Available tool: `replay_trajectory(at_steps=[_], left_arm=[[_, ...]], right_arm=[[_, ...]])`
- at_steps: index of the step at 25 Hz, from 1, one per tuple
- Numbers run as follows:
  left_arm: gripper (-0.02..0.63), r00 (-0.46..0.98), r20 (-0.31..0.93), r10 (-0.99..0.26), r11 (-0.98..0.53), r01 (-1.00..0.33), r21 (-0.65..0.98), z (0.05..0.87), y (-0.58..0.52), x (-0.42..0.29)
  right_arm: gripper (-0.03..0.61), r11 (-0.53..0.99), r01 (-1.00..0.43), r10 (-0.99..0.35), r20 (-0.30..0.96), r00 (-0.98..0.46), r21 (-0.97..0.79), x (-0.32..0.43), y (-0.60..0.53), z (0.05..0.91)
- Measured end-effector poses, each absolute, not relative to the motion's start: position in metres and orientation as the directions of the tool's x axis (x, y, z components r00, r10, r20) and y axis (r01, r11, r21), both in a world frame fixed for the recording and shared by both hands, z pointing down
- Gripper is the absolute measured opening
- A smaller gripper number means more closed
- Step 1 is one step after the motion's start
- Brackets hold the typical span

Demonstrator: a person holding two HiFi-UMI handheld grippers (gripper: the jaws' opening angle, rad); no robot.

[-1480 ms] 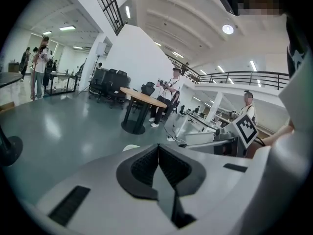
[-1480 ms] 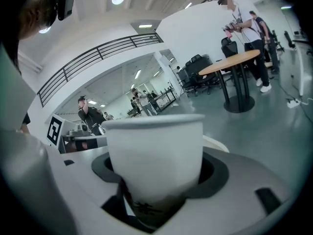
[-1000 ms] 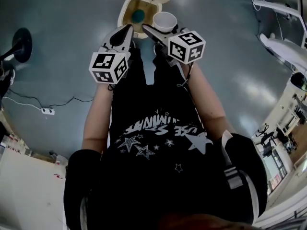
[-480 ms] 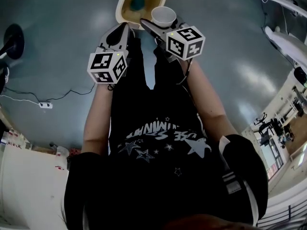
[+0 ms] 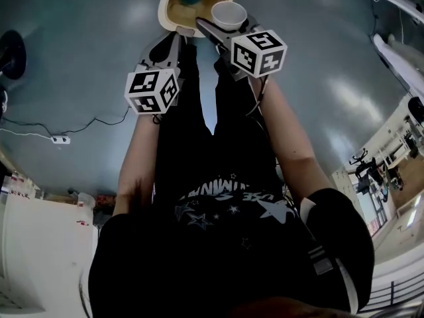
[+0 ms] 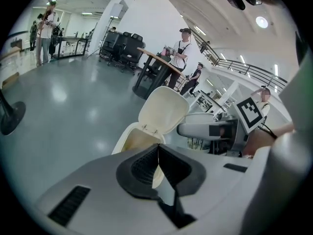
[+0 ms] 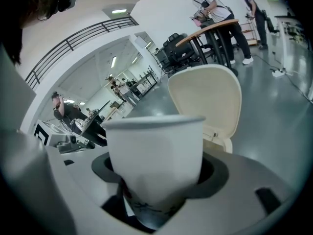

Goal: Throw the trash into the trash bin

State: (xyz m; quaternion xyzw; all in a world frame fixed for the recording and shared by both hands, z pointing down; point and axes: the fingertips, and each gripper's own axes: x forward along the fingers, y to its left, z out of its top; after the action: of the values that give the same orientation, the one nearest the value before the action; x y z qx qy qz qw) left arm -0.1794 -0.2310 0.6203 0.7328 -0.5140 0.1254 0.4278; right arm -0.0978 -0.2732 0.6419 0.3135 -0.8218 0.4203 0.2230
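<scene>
At the open cream plastic trash bin (image 5: 163,8), top centre: a white paper cup (image 5: 228,13), not yet dropped.
The right gripper (image 5: 224,25) pinches the cup; the left gripper (image 5: 171,45) is pressed together, empty.

Noted on the white paper cup (image 7: 154,151): matt, smooth wall, rolled rim, faint dark print low down. On my right gripper (image 7: 156,175) the shell is matt pale grey plastic, with dull dark pads against the paper. My left gripper (image 6: 158,148) has the same matt grey shell; its pads (image 6: 142,166) are black, finely ribbed, rubbery-looking. The cream plastic trash bin with flip lid (image 6: 164,112) is smooth with a slight sheen. The grey floor (image 5: 79,65) is polished and glossy, with bright reflections. My black top (image 5: 225,197) is soft matt cloth with pale printed stars.
</scene>
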Motion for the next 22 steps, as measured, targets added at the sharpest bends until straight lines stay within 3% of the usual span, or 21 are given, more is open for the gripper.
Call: replay_trajectory(at_steps=[22], left_arm=[[0.012,0.418,0.728,-0.543,-0.064,-0.885,0.461,0.723,-0.255,-0.174]], right_arm=[[0.336,0.397,-0.731,-0.271,0.69,-0.672,-0.556,-0.094,-0.277,0.73]])
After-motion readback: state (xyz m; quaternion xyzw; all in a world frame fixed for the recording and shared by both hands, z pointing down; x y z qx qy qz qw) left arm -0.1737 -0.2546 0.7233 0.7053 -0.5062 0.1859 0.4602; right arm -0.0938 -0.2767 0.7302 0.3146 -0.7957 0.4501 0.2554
